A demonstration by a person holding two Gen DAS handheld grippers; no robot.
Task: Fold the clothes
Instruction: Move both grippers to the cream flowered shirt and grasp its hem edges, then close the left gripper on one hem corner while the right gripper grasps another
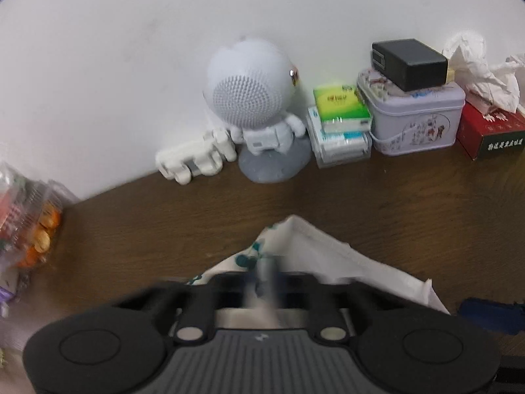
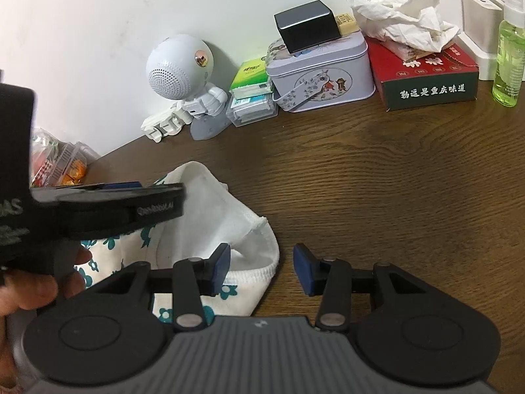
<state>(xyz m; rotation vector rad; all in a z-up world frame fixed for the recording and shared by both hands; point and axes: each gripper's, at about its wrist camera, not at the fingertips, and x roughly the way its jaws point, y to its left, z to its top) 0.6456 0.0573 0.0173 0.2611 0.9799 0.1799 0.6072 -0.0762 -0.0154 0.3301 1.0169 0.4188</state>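
A white garment with teal flowers [image 2: 213, 210] lies crumpled on the brown wooden table [image 2: 377, 190], its inside turned up. In the left wrist view my left gripper [image 1: 265, 274] is shut on a raised fold of the garment [image 1: 315, 246]; the fingers are blurred. The right wrist view shows the left gripper [image 2: 174, 202] from the side, over the cloth, with a hand [image 2: 36, 292] holding it. My right gripper [image 2: 262, 267] is open just above the table; its left blue pad [image 2: 221, 264] sits over the garment's hem and its right pad [image 2: 303, 267] over bare wood.
Along the white wall stand an astronaut-shaped speaker [image 2: 177, 69], tissue packs [image 2: 251, 98], a tin box [image 2: 320, 72] with a black box [image 2: 306, 26] on it, a red tissue box [image 2: 426, 75] and a green spray bottle [image 2: 507, 62]. A plastic food container [image 2: 65, 164] sits at left.
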